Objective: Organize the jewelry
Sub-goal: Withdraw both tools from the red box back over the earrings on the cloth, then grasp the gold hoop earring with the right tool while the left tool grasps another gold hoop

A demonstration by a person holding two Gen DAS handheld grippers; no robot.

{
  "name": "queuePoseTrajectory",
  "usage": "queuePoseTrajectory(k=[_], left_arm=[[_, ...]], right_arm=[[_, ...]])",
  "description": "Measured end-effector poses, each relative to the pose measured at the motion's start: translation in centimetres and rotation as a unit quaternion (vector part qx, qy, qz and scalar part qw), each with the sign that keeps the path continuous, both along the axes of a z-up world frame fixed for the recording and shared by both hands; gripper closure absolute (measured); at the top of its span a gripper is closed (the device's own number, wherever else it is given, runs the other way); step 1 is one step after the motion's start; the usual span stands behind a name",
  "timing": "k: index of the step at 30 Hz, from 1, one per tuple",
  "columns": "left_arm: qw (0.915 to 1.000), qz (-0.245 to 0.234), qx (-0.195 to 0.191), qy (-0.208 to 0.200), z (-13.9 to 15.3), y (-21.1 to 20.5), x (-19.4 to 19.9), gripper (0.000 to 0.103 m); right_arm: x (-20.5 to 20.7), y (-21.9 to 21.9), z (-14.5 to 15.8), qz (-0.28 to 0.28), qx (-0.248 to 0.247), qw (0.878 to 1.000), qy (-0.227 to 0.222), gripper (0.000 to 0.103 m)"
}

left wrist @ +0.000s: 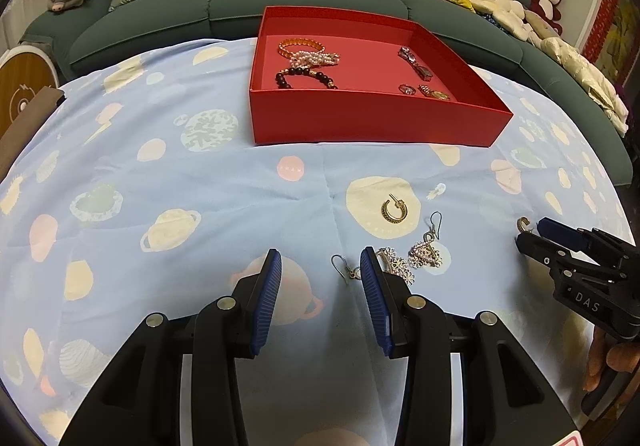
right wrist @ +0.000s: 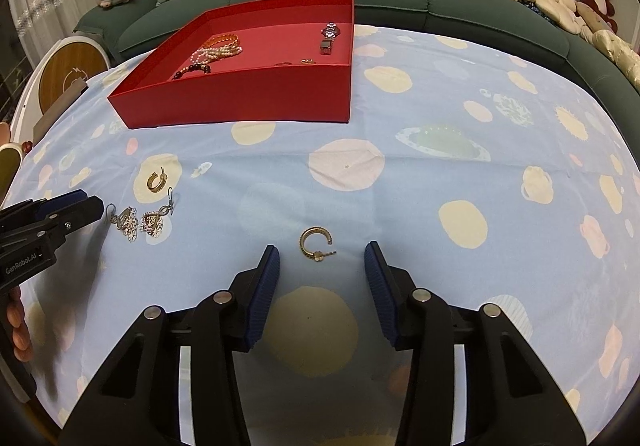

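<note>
L gripper (left wrist: 320, 266) hangs low over the blue planet-print cloth (left wrist: 200, 186), jaws wide apart, nothing held; a silver flower drop earring (left wrist: 396, 264) lies right at its R fingertip, hook end showing in the gap btwn the fingers, cluster part half hidden behind the R pad, so contact can't be told. A 2nd matching drop earring (left wrist: 426, 250) sits just beside it, farther R, and a gold hoop earring (left wrist: 395, 209) lies beyond both on a cream planet, w/ a small clear earring back (left wrist: 436, 191) near it. R gripper (right wrist: 322, 250) also spread wide, empty; another gold hoop earring (right wrist: 315, 244) lies on the cloth btwn its fingertips, nearer the L finger, touching neither. Red box (left wrist: 376, 118) sits farther back, mid-cloth, well apart from both grippers; inside: amber bead bracelet (left wrist: 300, 45), pearl strand (left wrist: 316, 59), dark bead bracelet (left wrist: 306, 77), a watch (left wrist: 416, 62), and small rings (left wrist: 424, 90) by the near wall. Writing: "DAS" on the R gripper's body in the L wrist view, "GenRobot.AI" on the L gripper's body in the R wrist view; faint letters on the pink planet (left wrist: 291, 168), too small to read for sure. Green sofa (left wrist: 160, 18) w/ cushions behind.
</note>
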State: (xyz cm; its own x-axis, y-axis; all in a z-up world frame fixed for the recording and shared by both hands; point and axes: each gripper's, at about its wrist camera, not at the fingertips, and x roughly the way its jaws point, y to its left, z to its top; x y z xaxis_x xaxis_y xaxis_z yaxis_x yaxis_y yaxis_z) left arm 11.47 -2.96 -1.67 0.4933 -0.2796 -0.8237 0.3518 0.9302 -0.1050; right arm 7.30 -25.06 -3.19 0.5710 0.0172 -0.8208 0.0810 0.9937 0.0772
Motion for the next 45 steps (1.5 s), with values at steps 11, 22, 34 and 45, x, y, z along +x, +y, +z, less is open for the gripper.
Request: queuePoseTrajectory(k=[11,22,34,45], left_arm=[[1.0000,-0.002,-0.004,-0.001,0.1,-0.8,0.3,0.063],[0.9997,-0.006,-0.021,0.006,-0.1,-2.1,1.3,0.063],[0.9995,-0.024,-0.020,0.005,-0.6,-5.2,2.3,0.063],[0.9993,-0.026,0.004,-0.025,-1.4,-6.3,2.7,0.088]], right_arm=[[0.2,-0.1,-0.1,0.009,0.000,1.000,-0.013,0.069],[0.6,0.3,-0.1,0.021,-0.013,1.000,-0.020,0.086],[0.3,0.2,0.3,0.017,0.004,1.000,-0.021,0.086],[0.3,-0.7,0.3,0.007,0.016,1.000,-0.018,0.086]])
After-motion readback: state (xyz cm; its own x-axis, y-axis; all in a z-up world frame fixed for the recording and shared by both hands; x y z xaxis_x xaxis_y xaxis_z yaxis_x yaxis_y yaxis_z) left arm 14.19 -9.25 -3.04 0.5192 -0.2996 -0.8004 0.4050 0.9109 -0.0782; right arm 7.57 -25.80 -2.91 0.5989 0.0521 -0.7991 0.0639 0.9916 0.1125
